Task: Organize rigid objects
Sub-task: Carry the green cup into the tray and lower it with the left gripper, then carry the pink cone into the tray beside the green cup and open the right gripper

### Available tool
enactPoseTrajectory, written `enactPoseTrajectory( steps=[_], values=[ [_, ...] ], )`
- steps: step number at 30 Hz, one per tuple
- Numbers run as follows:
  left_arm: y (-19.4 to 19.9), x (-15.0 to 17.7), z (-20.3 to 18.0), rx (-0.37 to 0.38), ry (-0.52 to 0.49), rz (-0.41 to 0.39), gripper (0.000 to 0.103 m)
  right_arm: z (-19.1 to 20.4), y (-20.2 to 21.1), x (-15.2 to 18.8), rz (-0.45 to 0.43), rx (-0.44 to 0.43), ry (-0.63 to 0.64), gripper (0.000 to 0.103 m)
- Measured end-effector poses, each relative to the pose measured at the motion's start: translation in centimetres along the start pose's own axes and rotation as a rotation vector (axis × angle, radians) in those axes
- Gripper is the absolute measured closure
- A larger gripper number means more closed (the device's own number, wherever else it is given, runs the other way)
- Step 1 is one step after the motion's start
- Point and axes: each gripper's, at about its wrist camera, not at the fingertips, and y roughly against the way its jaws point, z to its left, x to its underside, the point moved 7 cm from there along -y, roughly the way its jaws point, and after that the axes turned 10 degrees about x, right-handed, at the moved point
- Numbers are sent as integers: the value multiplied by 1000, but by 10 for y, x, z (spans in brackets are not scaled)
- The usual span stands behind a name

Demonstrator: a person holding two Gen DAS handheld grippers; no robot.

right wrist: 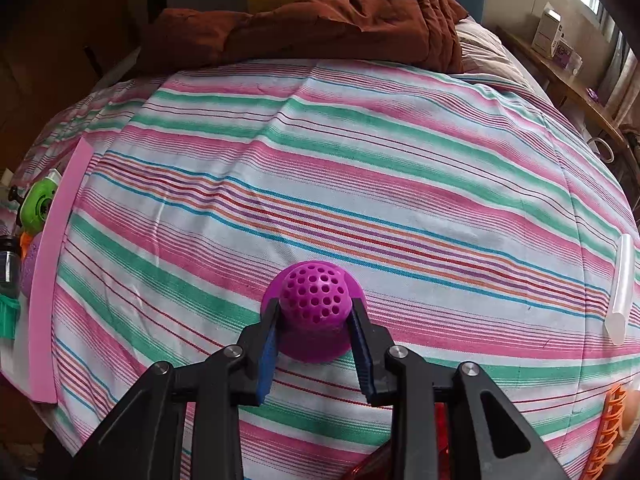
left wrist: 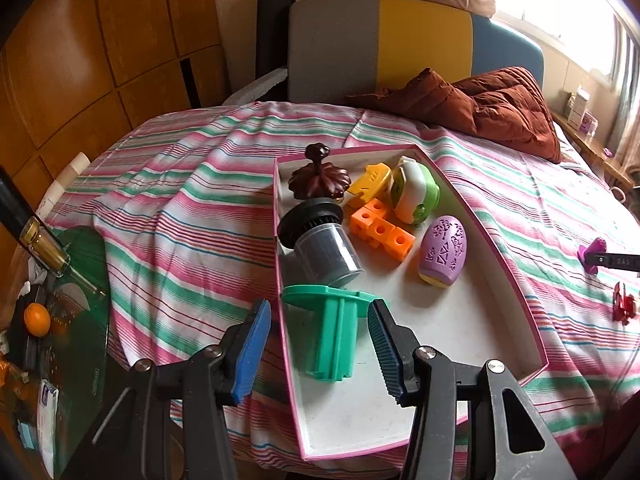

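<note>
In the right wrist view, the right gripper sits at the lower centre of the frame, its blue pads pressed against the two sides of a magenta perforated dome with a flared rim, which rests on the striped bedsheet. So this gripper is narrowed and clamped on the dome. At the right edge of that frame lies a translucent white tube, well apart from the dome; an orange ribbed piece shows in the lower right corner. Along the left edge runs the pink wall of the box. A brown quilt lies bunched at the top.

In the left wrist view, the left gripper is at the lower centre, its jaws standing apart on either side of a teal plastic stand with a flat round plate; the pads do not touch it. The stand lies tipped inside the pink-edged box, near its left wall. Further up in the box are a grey lidded jar on its side, a brown pumpkin-shaped lid, an orange block of cubes, a yellow toy piece, a green and white toy and a lilac egg-shaped case. At the right edge of the frame the magenta dome shows small on the sheet, and a red toy lies below it. An orange fruit sits at the lower left, off the bed.
</note>
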Motion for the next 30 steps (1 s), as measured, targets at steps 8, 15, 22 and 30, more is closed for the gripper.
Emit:
enactPoseTrajectory(
  steps=[8,15,22,30],
  values=[
    [1,2,12,-6,29,-5,52,42,39,-2,-74,-125,-11,71],
    [3,4,22,-12,56,-10,52,143,87,-2,-129,-313,124,71],
    [5,8,35,-13,90,-12,52,239,116,7,-144,-432,280,71],
    [2,16,46,-8,119,0,52,294,105,11,-100,-435,361,71]
  ],
)
